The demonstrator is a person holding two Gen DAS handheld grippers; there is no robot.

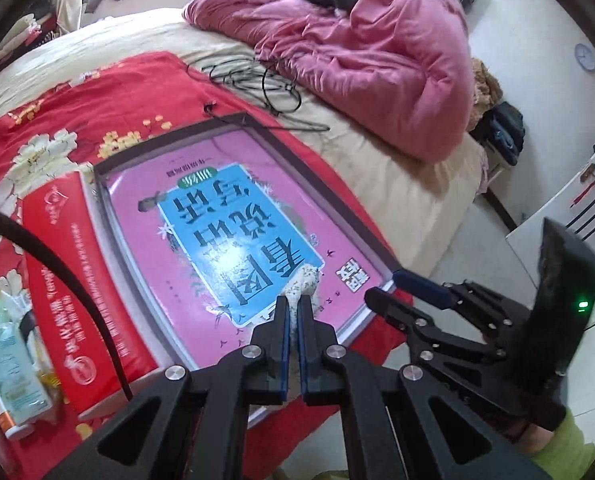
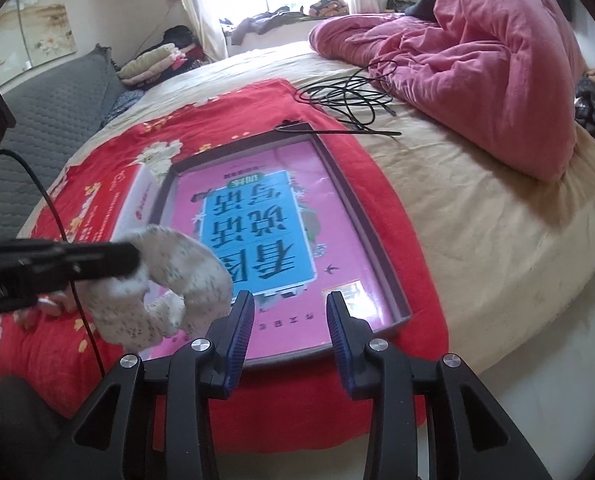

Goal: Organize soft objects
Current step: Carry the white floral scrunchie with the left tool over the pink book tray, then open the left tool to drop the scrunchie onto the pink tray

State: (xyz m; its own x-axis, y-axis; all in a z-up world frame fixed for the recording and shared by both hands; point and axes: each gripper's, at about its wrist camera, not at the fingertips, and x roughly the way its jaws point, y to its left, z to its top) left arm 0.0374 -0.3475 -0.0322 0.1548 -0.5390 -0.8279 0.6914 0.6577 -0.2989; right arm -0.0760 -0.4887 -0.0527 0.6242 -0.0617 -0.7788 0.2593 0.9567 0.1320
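Low in the centre of the left wrist view, the left gripper (image 1: 293, 300) has its jaws clamped tight on a speckled white soft thing (image 1: 303, 282), only a small tuft of which pokes out past the fingertips. From the right wrist view, at the left of the frame, that same soft thing (image 2: 165, 280) shows whole: a limp, fleecy ring or loop of cloth hanging from the left gripper (image 2: 135, 258) just above the near left corner of the shallow tray (image 2: 377, 240). The tray lies on a red flowered cloth (image 2: 117, 152) spread on the bed (image 2: 477, 220) and holds a pink and blue book (image 2: 257, 220). The right gripper (image 2: 291, 308), low in the centre of its own view, has its jaws parted with nothing between them.

It looks light and floppy, not fragile and not slippery; it will sag and fold wherever it is not held. A pinch on one thick fold should be enough. The free lower lobe nearest the right gripper seems the best spot for a second hold.
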